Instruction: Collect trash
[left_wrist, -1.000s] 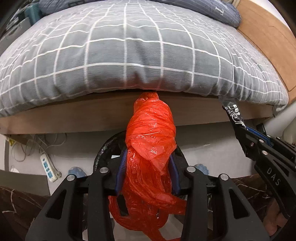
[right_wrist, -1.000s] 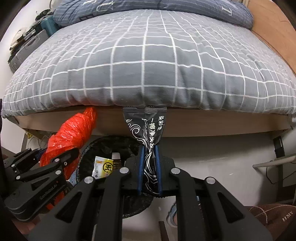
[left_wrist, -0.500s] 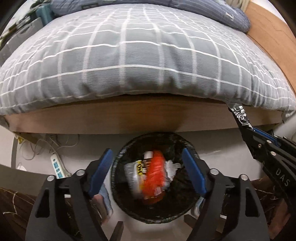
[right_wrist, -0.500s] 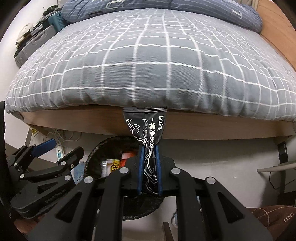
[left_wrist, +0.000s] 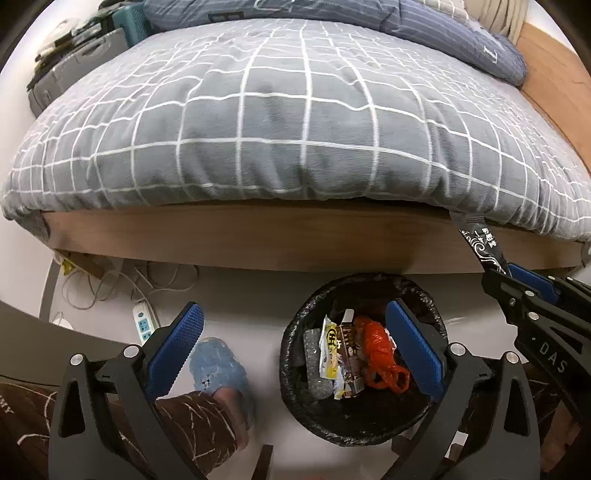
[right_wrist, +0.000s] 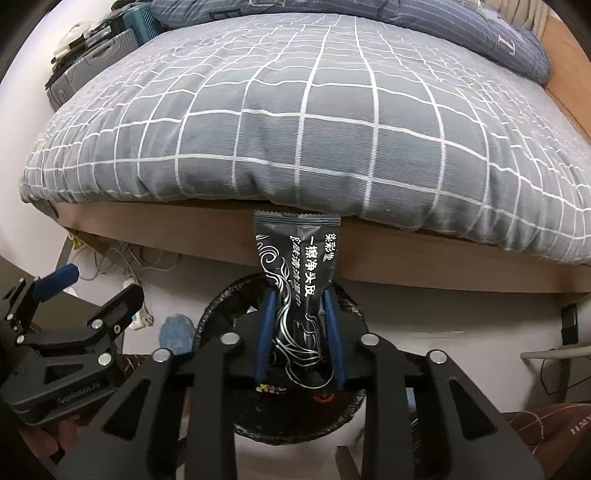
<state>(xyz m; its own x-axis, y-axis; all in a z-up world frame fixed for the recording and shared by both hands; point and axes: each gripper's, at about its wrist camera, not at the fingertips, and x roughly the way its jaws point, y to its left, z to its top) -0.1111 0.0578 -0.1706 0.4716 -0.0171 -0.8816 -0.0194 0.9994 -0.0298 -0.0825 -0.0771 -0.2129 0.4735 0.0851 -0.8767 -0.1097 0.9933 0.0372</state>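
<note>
The left gripper (left_wrist: 295, 339) hangs empty over the floor, jaws spread wide, blue ridged pads (left_wrist: 173, 343) showing, one of them reaching over the rim of the bin (left_wrist: 291, 380). And the right gripper (right_wrist: 300, 325) has its jaws clamped on a black sachet (right_wrist: 297, 258), held upright right above that same bin, which sits on the floor against the foot edge of the bed (left_wrist: 258, 243). So this looks like the drop step for the sachet: the next move, I'd say, only asks for the jaws to part while the packet is centred over the opening, and low enough that it doesn't flutter off, because it's flat, light foil-like film with a crimped top edge and white lettering. Inside the round bin, lined with a crinkled black bag, there's a scrunched red plastic bag (left_wrist: 380, 354), glossy and knotted, beside a yellow wrapper (left_wrist: 330, 347) and a slim brown carton (left_wrist: 351, 354). Above it all, a puffy grey checked duvet (left_wrist: 295, 122) bulges over the wooden bed frame. A fuzzy blue slipper (left_wrist: 218, 362) stands on the floor just left of the bin.
</note>
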